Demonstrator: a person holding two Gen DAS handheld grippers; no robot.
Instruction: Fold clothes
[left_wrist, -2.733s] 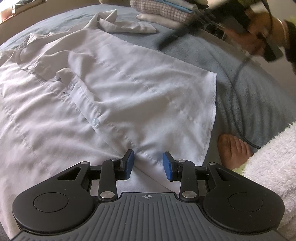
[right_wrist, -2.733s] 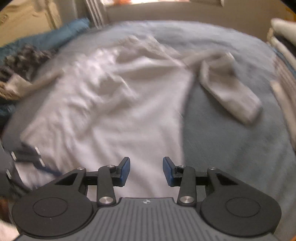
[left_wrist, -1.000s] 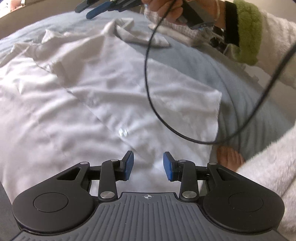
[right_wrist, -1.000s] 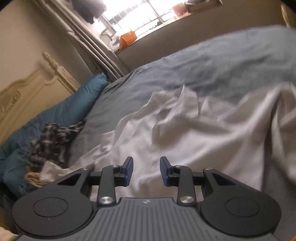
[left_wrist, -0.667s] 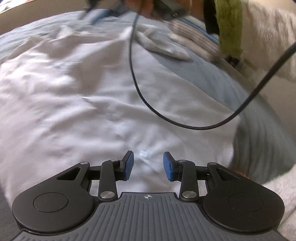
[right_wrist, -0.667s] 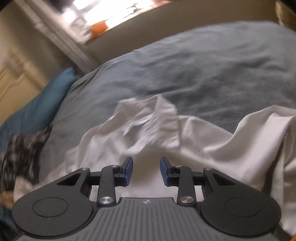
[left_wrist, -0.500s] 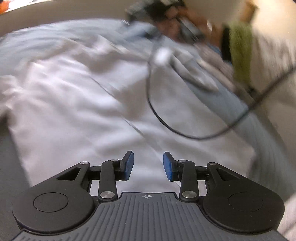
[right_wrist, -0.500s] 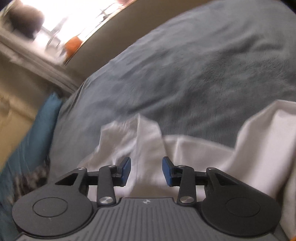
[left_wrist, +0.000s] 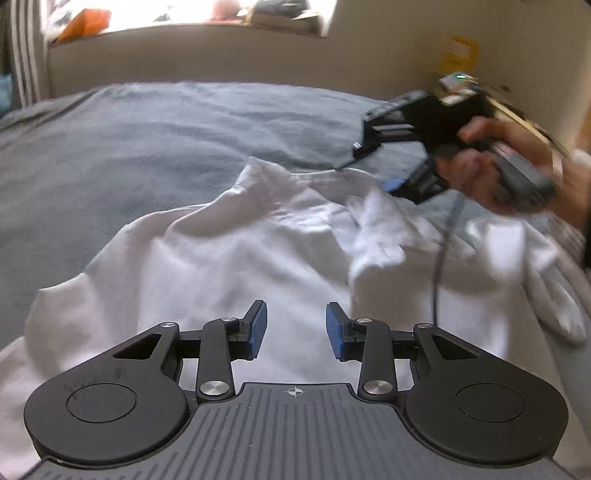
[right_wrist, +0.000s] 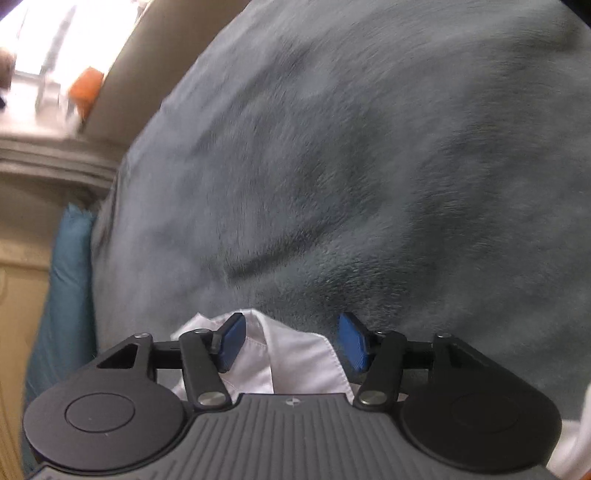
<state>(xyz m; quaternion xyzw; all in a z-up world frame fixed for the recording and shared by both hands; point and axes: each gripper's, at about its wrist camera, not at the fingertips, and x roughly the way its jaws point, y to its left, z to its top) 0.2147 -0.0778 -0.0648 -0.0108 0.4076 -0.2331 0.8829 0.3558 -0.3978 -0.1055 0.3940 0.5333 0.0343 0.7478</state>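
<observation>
Your right gripper (right_wrist: 291, 341) is opening over the shirt (left_wrist: 229, 266) collar, gripping nothing; your left gripper (left_wrist: 295, 328) hangs part-open, empty, above the shirt.

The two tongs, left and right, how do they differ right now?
The left tongs have the narrower gap, with flat shirt beyond the pads; the right tongs gape wider and are opening, with the shirt's collar between the pads. The left look along the shirt; the right look mostly at grey blanket. Both have blue pads, and neither is gripping anything.
</observation>
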